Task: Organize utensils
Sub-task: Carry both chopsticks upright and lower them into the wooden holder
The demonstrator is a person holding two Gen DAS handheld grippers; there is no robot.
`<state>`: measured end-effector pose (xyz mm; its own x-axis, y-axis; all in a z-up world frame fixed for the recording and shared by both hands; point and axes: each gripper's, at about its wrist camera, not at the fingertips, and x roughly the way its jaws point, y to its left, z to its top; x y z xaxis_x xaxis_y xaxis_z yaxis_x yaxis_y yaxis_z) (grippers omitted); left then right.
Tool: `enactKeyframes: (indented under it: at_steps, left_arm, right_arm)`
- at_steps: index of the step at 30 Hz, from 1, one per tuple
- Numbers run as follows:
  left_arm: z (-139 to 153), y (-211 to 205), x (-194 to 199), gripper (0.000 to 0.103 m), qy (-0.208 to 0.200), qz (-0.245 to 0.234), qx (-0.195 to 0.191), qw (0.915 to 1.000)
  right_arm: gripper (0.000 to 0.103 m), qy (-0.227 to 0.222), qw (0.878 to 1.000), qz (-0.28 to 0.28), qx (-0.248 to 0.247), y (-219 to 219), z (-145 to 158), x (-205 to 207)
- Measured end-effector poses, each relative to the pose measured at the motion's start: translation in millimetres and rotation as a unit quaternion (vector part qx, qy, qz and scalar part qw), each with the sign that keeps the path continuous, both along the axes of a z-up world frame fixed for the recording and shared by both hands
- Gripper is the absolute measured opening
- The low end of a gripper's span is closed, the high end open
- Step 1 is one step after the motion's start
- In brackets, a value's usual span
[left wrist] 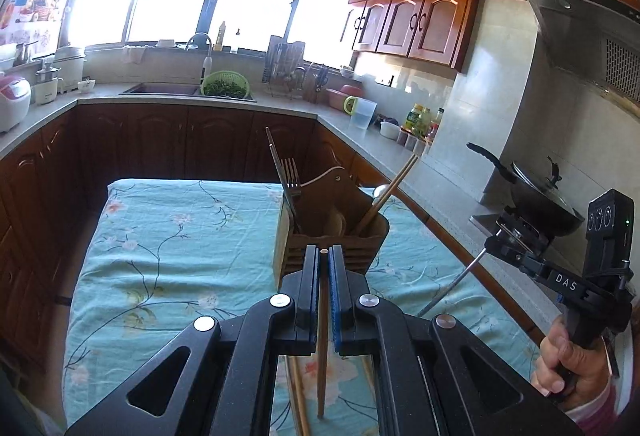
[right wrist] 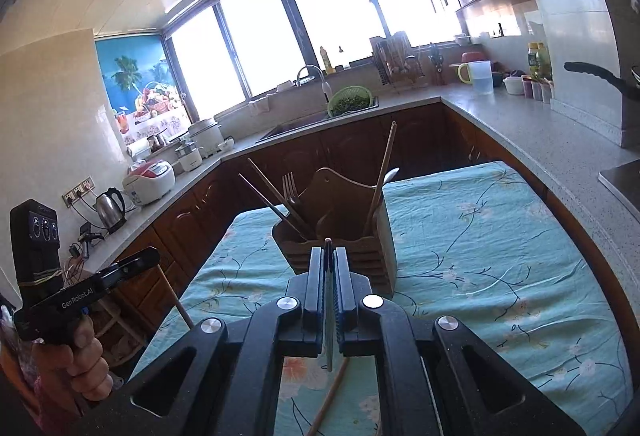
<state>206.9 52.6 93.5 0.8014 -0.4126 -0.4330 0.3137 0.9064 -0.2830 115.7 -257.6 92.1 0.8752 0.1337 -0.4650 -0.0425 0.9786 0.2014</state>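
— Utensils first, but we start with what they rest on: where do we see them?

— We see a table under a turquoise floral cloth (left wrist: 168, 256), and on it a wooden utensil holder (left wrist: 332, 232) with slatted sides, standing upright just ahead of both grippers. In the holder we count a fork (left wrist: 291, 176) with tines up, leaning chopsticks (left wrist: 390, 192) on the right side, a dark stick beside the fork on the left, and a pale spoon (right wrist: 390, 174) peeking over the right rim.

— And behind all that?

— We see a kitchen counter (left wrist: 400, 152) running around the table, with a green colander (left wrist: 226, 84) of greens at the sink and a black lidded pan (left wrist: 544, 196) on the stove to the right.

— What do we hold on the left?

— Our left gripper (left wrist: 324, 256) has its fingers drawn together on a single wooden chopstick (left wrist: 322, 348); the stick runs lengthwise between the blue pads, its end poking out at the fingertips and its other end hanging below over the cloth. More wooden sticks (left wrist: 298, 396) lie on the cloth underneath.

— And on the right?

— Our right gripper (right wrist: 329, 256) is likewise pressed closed, clamped on a thin metal utensil handle (right wrist: 328, 316) that runs between the pads and sticks out just past the tips. From the left wrist view we see that same handle as a slim metal rod slanting down from the gripper. Which kind of utensil it is, we cannot tell.
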Motion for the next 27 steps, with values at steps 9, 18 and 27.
enactKeyframes:
  at_steps: [9, 18, 27]
  left_arm:
    - [6.3, 10.0, -9.0, 0.003, -0.02, 0.013, -0.013, 0.9996]
    - [18.1, 11.2, 2.7, 0.003, -0.049, 0.028, -0.029, 0.998]
    - [39.6, -2.3, 32.6, 0.003, -0.098, 0.034, -0.023, 0.9943]
  right_arm:
    - [0.004, -0.01, 1.0, -0.004, -0.004, -1.9, 7.9, 0.4]
    - [0.004, -0.031, 0.999, -0.013, -0.01, -7.9, 26.6, 8.0]
    - [0.004, -0.083, 0.996, -0.022, -0.021, -13.4, 68.9, 32.0]
